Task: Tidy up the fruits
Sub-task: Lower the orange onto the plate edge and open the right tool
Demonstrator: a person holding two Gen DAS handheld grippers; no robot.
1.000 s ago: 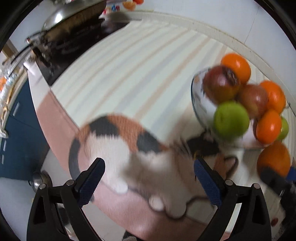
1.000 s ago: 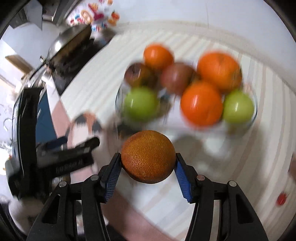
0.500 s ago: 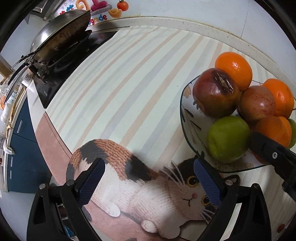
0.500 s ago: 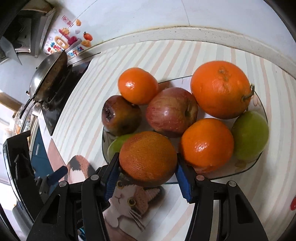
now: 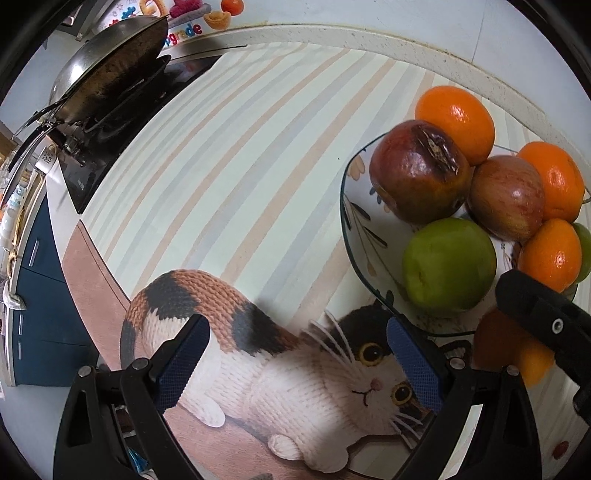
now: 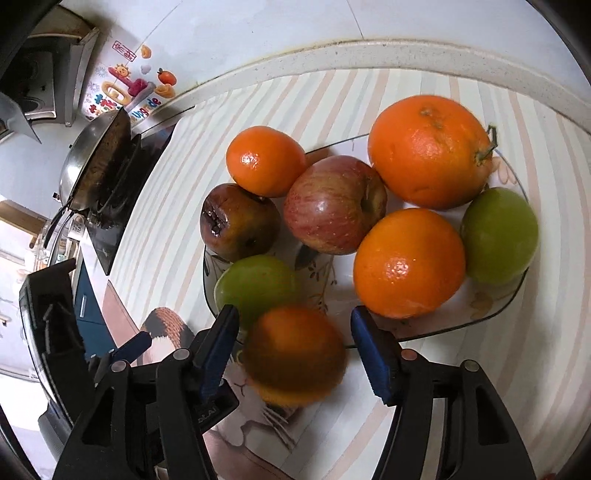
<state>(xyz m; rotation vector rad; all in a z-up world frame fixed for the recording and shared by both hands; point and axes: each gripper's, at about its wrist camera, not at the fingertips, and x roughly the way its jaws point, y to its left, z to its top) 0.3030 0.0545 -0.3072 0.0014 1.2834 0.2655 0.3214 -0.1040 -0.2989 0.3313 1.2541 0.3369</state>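
A pale tiled wall (image 6: 369, 26) ran across the top of the frame; colourful stickers (image 6: 125, 92) clung at upper left, above a steel wok (image 5: 107, 70) on a black hob (image 5: 122, 122). Blue cabinets (image 5: 37, 295) stood lower left.

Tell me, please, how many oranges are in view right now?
4. Three lie in the bowl: a small one far left, a large one far right, one in the middle. A fourth, blurred, is between the right gripper's fingers. More could be hidden.
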